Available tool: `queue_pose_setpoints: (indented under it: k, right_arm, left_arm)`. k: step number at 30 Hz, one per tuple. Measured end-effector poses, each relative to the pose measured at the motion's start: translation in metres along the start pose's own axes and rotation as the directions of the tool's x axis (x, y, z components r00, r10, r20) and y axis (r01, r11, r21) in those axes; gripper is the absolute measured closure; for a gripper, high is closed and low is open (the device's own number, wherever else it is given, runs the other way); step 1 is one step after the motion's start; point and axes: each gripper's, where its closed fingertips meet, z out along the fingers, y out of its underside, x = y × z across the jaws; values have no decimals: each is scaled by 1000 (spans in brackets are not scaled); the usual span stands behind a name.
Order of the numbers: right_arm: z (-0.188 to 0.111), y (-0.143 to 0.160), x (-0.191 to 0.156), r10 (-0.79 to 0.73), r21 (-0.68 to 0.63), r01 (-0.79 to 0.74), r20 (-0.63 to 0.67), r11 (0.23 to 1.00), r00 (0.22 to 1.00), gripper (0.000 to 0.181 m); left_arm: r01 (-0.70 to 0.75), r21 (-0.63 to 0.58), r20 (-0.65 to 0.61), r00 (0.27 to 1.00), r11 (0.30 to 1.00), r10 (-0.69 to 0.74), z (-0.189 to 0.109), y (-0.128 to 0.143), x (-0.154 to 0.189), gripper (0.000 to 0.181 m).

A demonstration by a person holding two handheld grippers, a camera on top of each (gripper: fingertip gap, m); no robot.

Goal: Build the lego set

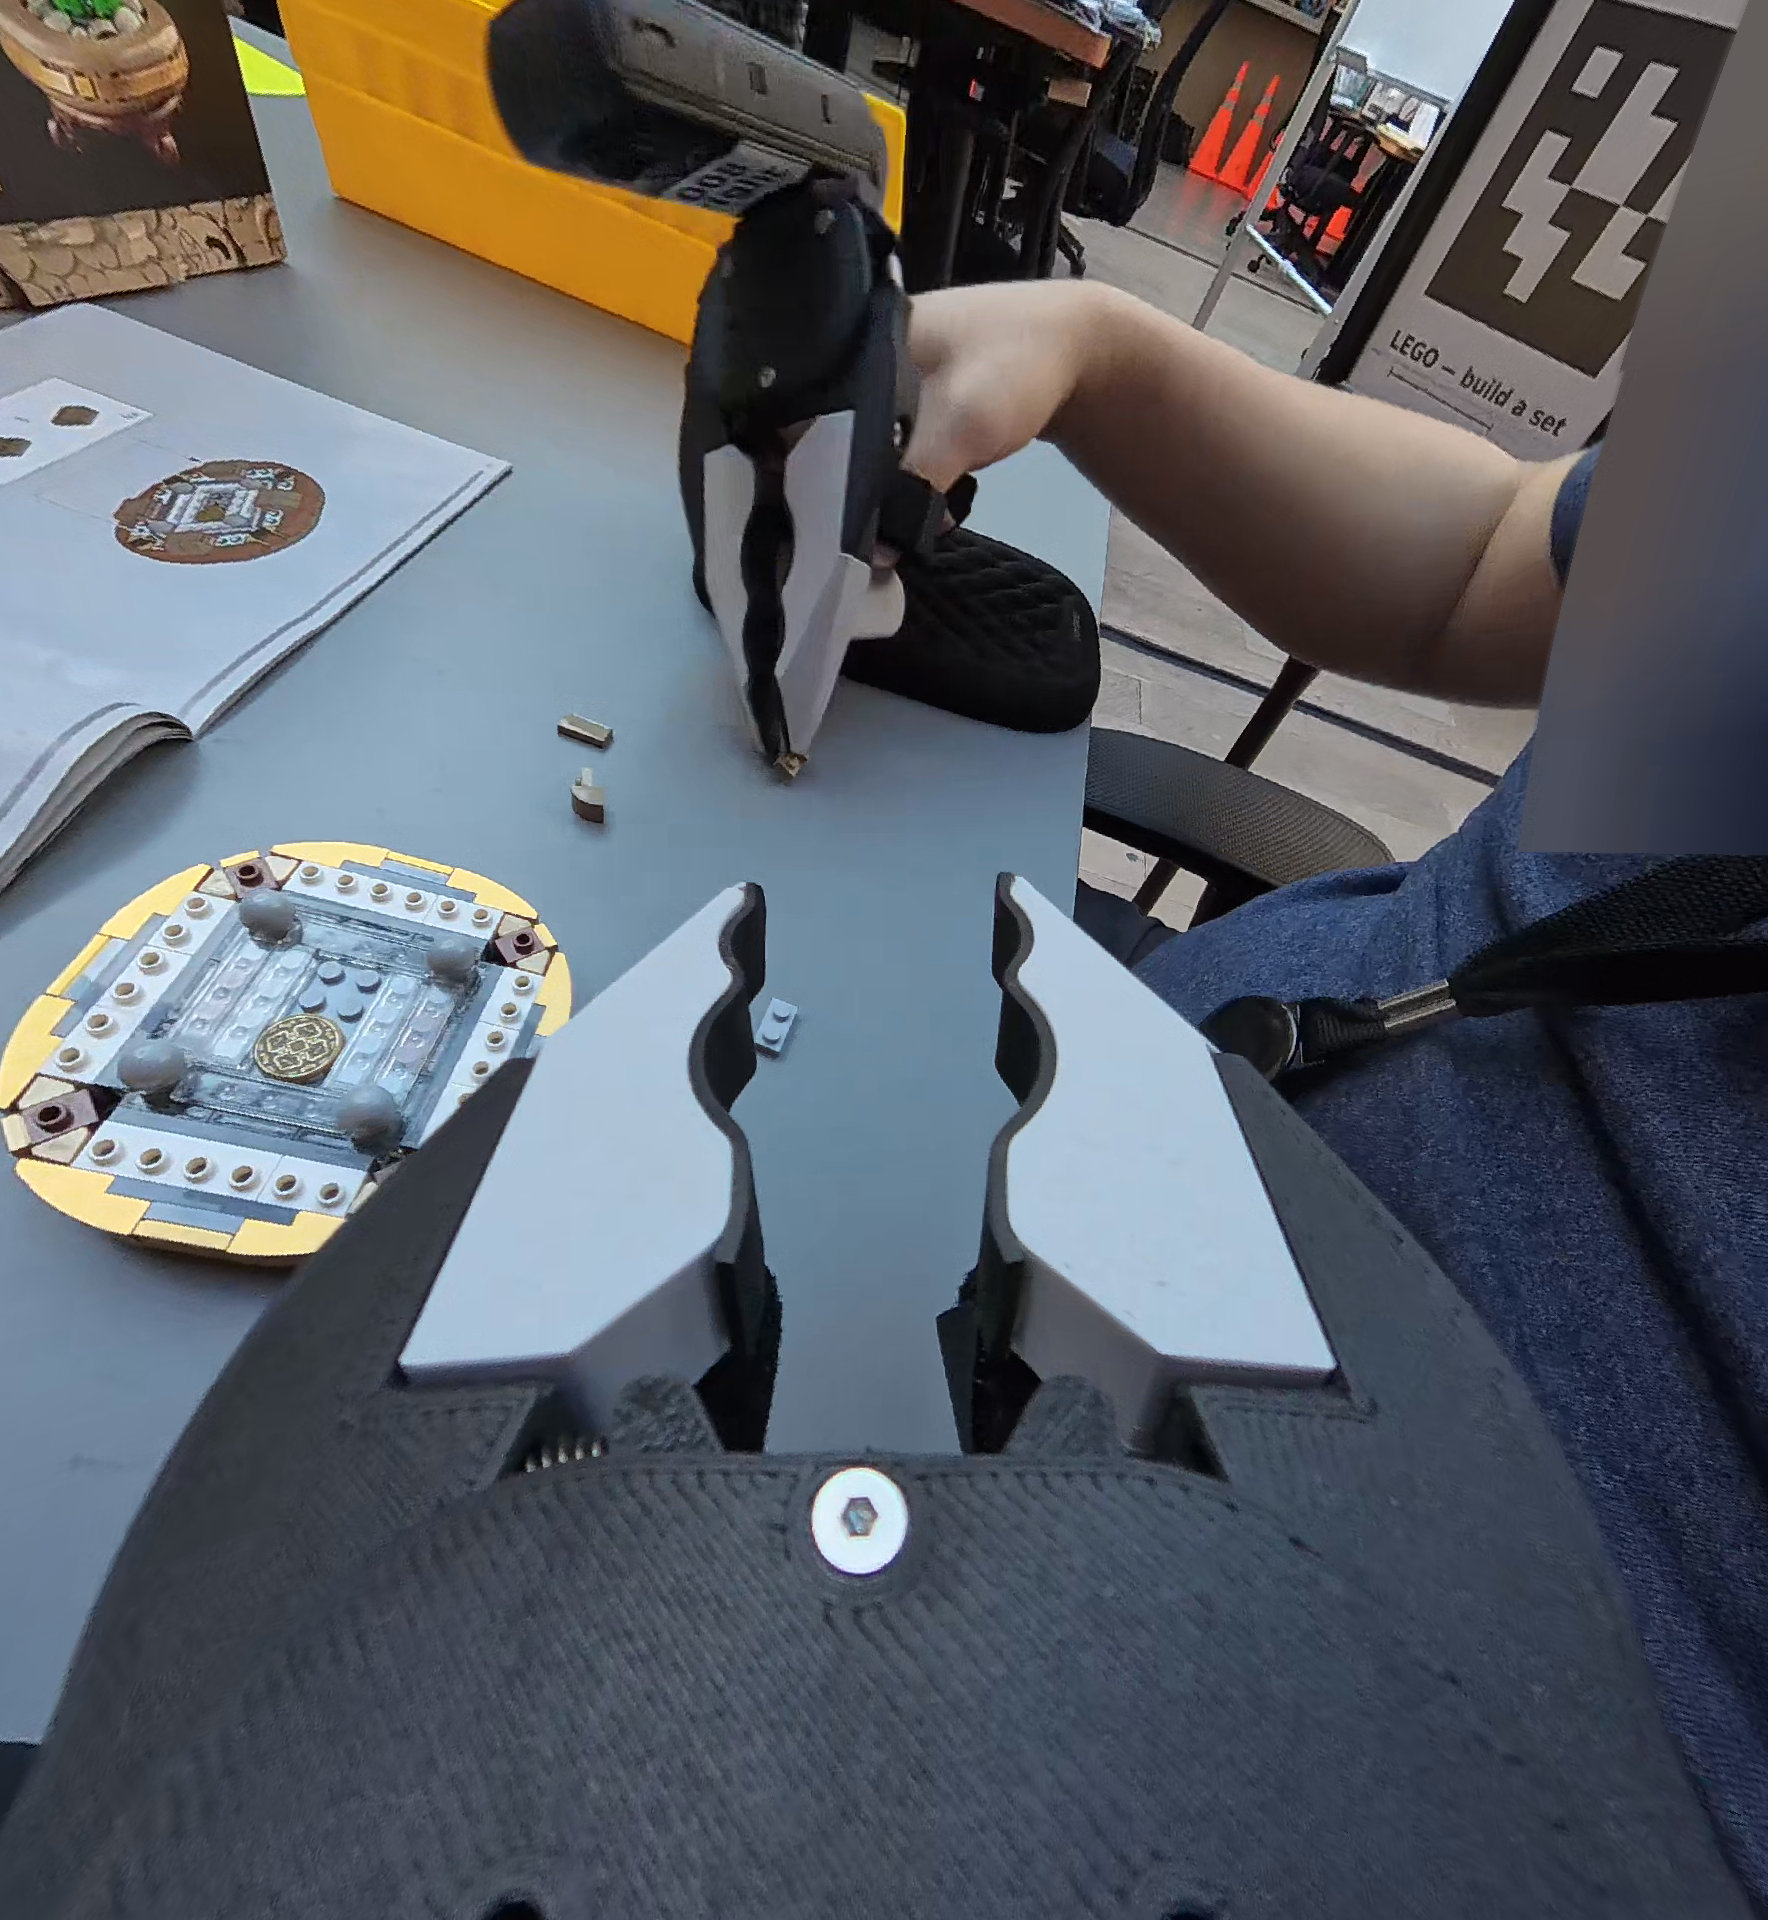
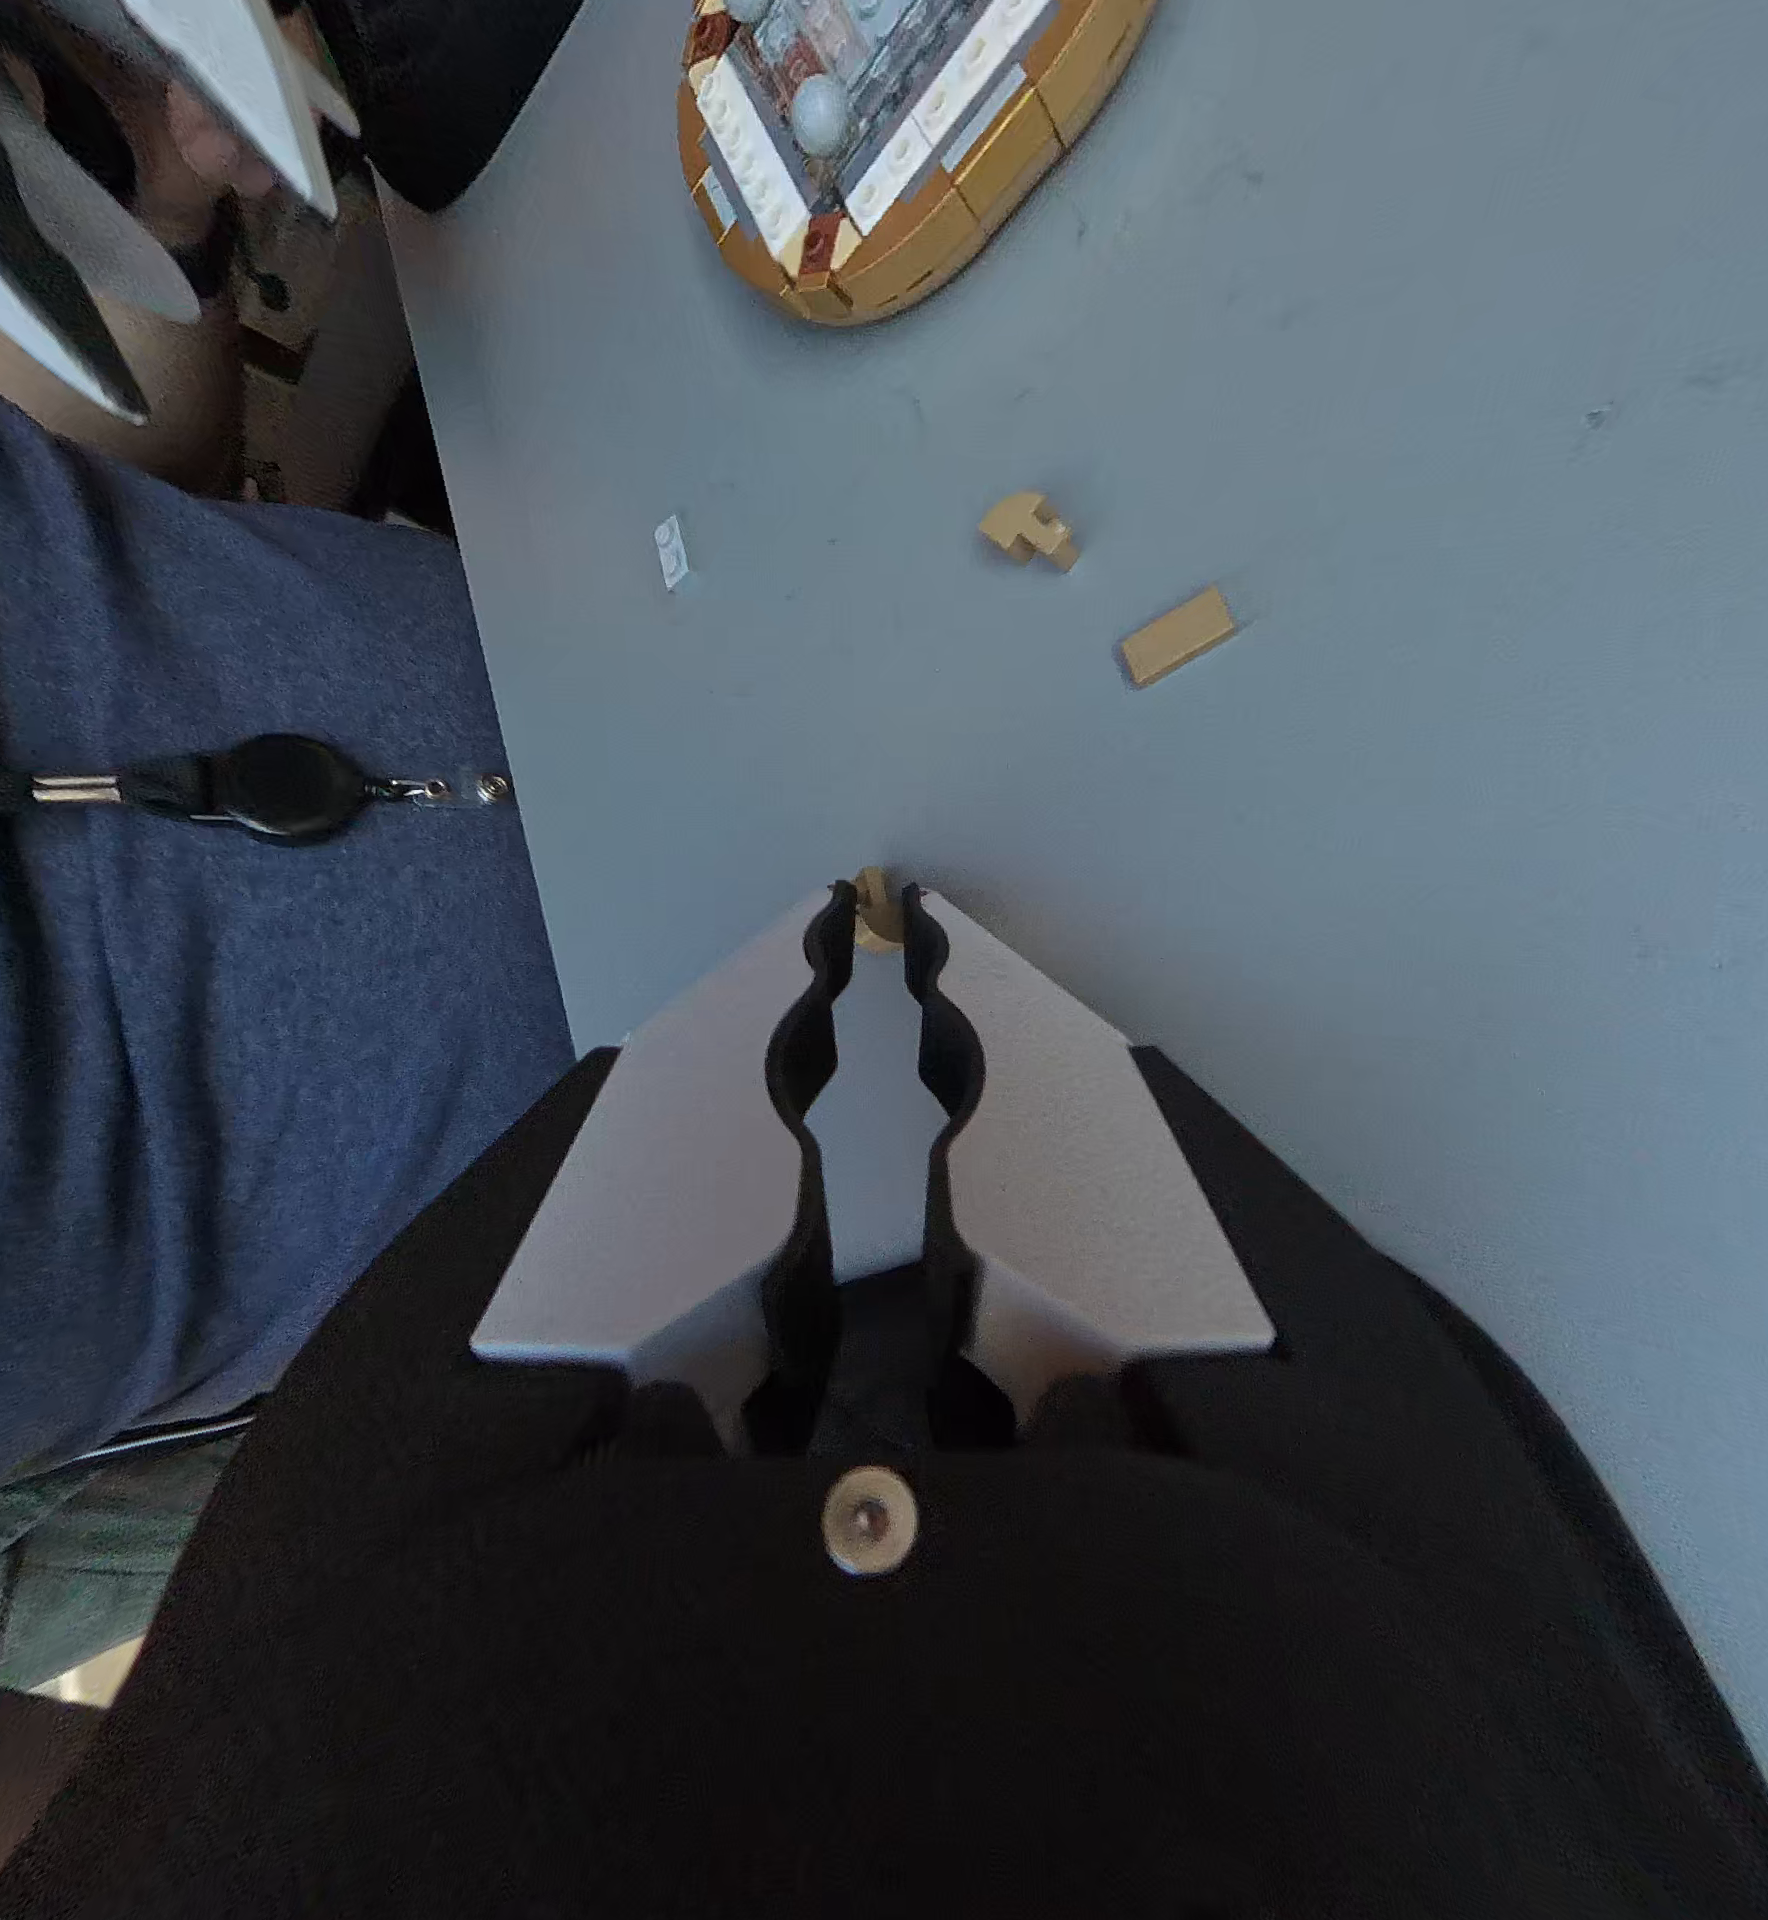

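The round gold-rimmed lego base (image 1: 277, 1049) with white and grey studs lies on the grey table (image 1: 506, 644), left of my left gripper (image 1: 880, 904). That gripper is open and empty above the table, with a small grey plate (image 1: 778, 1023) beside its left finger. My right gripper (image 2: 875, 902) points down at the table and is shut on a small gold piece (image 2: 872, 916), also seen in the left wrist view (image 1: 788, 767). A gold curved piece (image 2: 1031, 530) and a gold tile (image 2: 1176, 649) lie loose beyond it. The base (image 2: 911, 156) and the grey plate (image 2: 670, 551) also show there.
An open instruction booklet (image 1: 184, 540) lies at the left, with the set's box (image 1: 80, 135) and a yellow bin (image 1: 506, 177) behind. A black padded rest (image 1: 973, 623) sits at the table's right edge (image 1: 1088, 727). The person's blue shirt (image 2: 184, 935) is close by. The tips of one gripper are about 15 centimeters away from the tips of the other. My right gripper is the nearer one to the gold tile (image 2: 1176, 649): about 6 centimeters, against 15 centimeters. The left camera catches it too, in the left wrist view (image 1: 593, 723). My left tips are roughly 8 centimeters from the small grey plate (image 1: 778, 1023).
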Motion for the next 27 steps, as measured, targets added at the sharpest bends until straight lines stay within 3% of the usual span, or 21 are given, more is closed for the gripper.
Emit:
queue_pose_setpoints:
  k: [5, 7, 11, 14, 17, 21, 27]
  right_arm:
    - [1, -15, 15, 37, -11, -37, 9, 999, 999, 178]
    - [-2, -21, 12, -27, 12, 27, -9, 1000, 1000, 164]
    - [-15, -34, 0, -243, 109, 259, -146, 960, 959, 163]
    - [-22, -23, 2, -305, 77, 327, -216, 942, 928, 163]
    - [-24, -17, 5, -284, 102, 303, -163, 948, 945, 168]
    - [-13, -4, 13, -373, -1, 376, -128, 927, 919, 170]
    - [-7, -6, 7, -410, -22, 410, -26, 912, 912, 167]
  left_arm:
    - [-23, -49, -13, 1000, 999, 22, 2, 6, 9, 139]
    - [-24, -59, -12, 1000, 998, 23, 1, 8, 11, 138]
    - [0, -24, 2, 1000, 1000, 0, -7, 5, 6, 138]
    - [41, 2, -14, 999, 999, -41, -12, 2, 2, 138]
    - [43, -1, -12, 999, 999, -43, -13, 2, -2, 139]
    - [48, 2, -25, 999, 999, -48, -11, -1, 1, 140]
    - [60, -17, -18, 998, 998, -61, -10, 4, 2, 141]
